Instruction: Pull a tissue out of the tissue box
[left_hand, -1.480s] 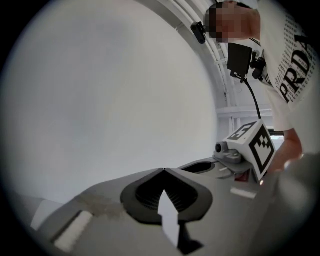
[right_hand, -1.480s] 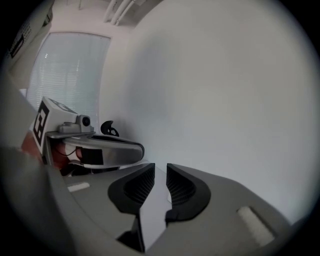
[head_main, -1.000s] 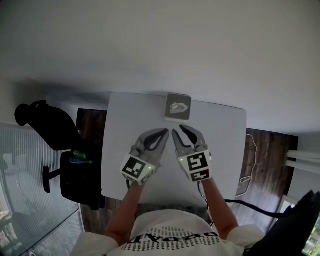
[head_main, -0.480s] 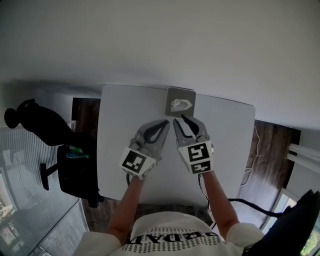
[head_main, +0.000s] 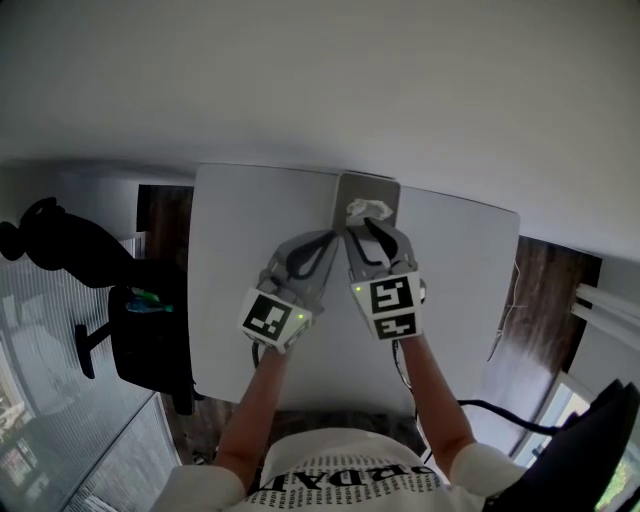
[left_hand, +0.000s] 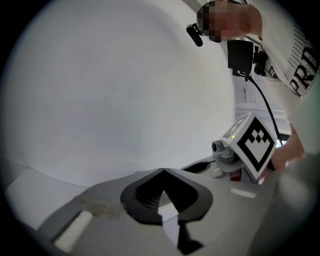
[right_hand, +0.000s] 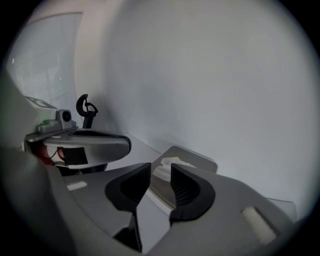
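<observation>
A grey tissue box (head_main: 385, 192) stands at the far edge of the white table (head_main: 240, 220), with a white tissue (head_main: 366, 209) sticking up from its slot. My right gripper (head_main: 362, 230) is just in front of the box and open; its jaws have just been opening, and nothing is pressed between them. In the right gripper view the tissue (right_hand: 165, 163) shows through the gap of the right gripper (right_hand: 161, 167), with the box (right_hand: 202, 162) behind. My left gripper (head_main: 333, 236) is beside it, left of the box and shut on nothing; its tips meet in the left gripper view (left_hand: 163, 170).
A pale wall rises right behind the table. A black office chair (head_main: 55, 240) and a dark stand (head_main: 150, 340) are on the floor to the left. A cable (head_main: 500, 330) lies on the wooden floor to the right.
Both grippers have moved away from me towards the tissue box; the right tips now reach its near edge. The right jaws stand wider apart than before.
</observation>
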